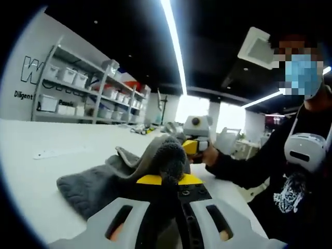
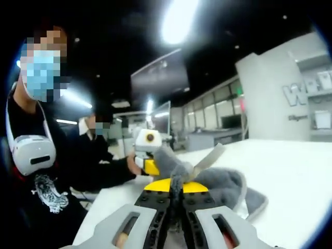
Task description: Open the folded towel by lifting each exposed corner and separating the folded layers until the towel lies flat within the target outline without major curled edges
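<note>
Two grippers are closed on the same grey towel (image 1: pixel 119 181), each at a different raised edge. In the left gripper view the left gripper (image 1: pixel 170 182) is seen with its jaws narrow, pinching a bunched fold of cloth directly ahead, while the right gripper (image 1: pixel 193 147) is seen just beyond, to the far right, also pinching the cloth. In the right gripper view the right gripper (image 2: pixel 175 188) is closed on a fold straight in front of it, and the left gripper (image 2: pixel 149 165) sits across on the far left, at the towel (image 2: pixel 228 188).

The towel is held up between the two grippers as a short ridge; the remainder droops onto the white counter (image 1: pixel 46 171) and lies crumpled, thick and soft, with layers overlapping. No target outline can be made out.

The long axis of the lifted fold appears to run from one gripper to the other, so the layers would probably be separated by drawing the grippers apart along that line.
</note>
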The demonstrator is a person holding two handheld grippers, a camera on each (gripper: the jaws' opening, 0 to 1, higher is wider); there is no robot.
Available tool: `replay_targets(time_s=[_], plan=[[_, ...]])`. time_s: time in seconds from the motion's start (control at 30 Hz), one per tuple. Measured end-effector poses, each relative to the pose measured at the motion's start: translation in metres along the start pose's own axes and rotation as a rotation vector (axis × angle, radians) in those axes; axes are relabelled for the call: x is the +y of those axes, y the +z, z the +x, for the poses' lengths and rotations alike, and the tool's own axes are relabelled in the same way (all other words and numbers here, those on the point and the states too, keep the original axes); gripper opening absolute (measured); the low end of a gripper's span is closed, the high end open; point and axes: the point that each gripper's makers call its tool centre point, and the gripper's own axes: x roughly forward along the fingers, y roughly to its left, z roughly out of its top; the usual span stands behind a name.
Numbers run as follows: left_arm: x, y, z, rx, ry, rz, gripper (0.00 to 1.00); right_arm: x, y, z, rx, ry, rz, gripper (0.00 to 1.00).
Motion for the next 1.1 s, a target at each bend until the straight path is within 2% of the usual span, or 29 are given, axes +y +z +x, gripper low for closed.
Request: replay_targets(time_s=[0.2, 0.33, 0.5, 0.77, 1.1], plan=[[-0.006, -0.007, 0.001, 0.006, 0.018, 0.030, 0.04, 0.009, -0.006, -0.003, -0.003, 0.004, 0.000, 0.00], [-0.010, -0.009, 0.001, -0.004, 0.034, 0.109, 0.04, 0.013, -0.008, -0.004, -0.004, 0.007, -0.003, 0.00], [-0.018, -0.016, 0.000, 0.004, 0.028, 0.117, 0.05, 0.024, -0.012, -0.005, -0.001, 0.023, -0.005, 0.00], [-0.030, -0.030, 0.002, 0.056, -0.001, 0.191, 0.05, 0.043, -0.029, -0.006, 0.038, 0.045, -0.022, 0.00], [-0.032, -0.035, -0.003, 0.072, -0.012, 0.208, 0.05, 0.054, -0.037, -0.008, 0.043, 0.053, -0.017, 0.00]])
